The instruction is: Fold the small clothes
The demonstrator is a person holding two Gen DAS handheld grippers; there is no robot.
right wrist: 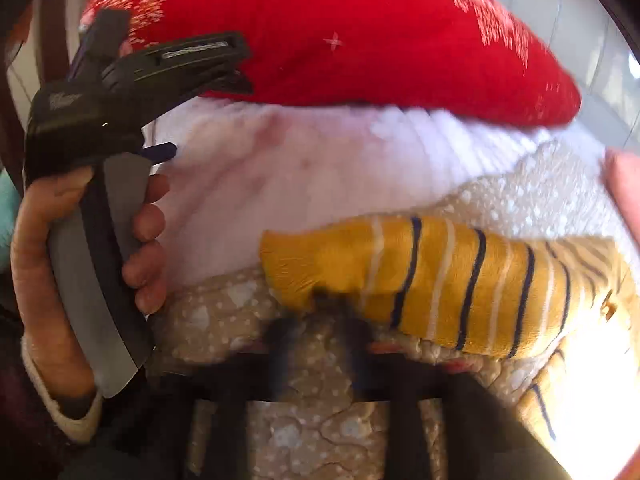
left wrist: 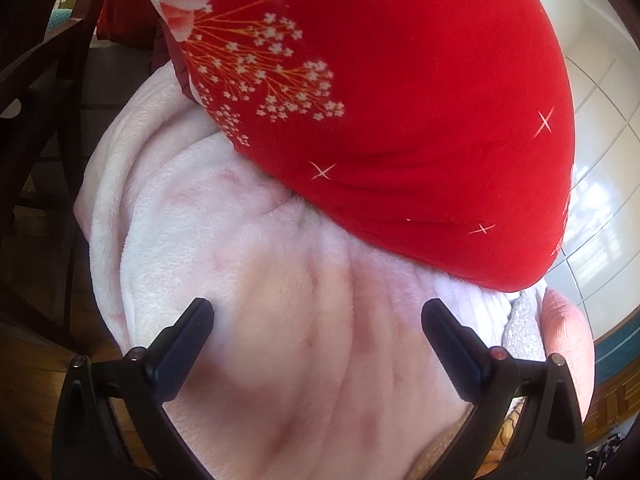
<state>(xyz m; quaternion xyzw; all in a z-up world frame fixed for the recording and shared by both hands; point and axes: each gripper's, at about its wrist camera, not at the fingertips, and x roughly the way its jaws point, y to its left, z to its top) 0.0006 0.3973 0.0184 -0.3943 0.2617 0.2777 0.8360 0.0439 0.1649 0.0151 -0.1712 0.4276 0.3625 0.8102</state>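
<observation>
**Two grippers over a pile of small clothes**

Two handheld grippers are in view. The left gripper (left wrist: pixel 318 312) hovers just above a pale pink fleece garment (left wrist: pixel 280 300), its two dark fingers spread wide with nothing between them. In the right wrist view the same tool appears from the side, held by one hand (right wrist: pixel 60 264) with a cream cuff at the wrist. The right gripper (right wrist: pixel 320 320) is blurred; its two fingers stand close together, closed, right at the lower edge of a mustard striped garment (right wrist: pixel 440 280). Whether they pinch that cloth cannot be told from the blur.

The clothes lie in one heap. At least six pieces can be counted: one red floral cloth (left wrist: pixel 400 100) lying over the far part of the pink fleece, the pink fleece itself, one white ribbed piece (right wrist: pixel 400 140), one mustard piece with navy and white stripes, one beige spotted fabric (right wrist: pixel 320 420) under it, and one coral knit piece (left wrist: pixel 568 340) at the right edge.

Beyond the heap, pale glossy floor tiles (left wrist: pixel 600 140) reflect window light. Dark wooden chair frames (left wrist: pixel 36 100) stand to the left.
</observation>
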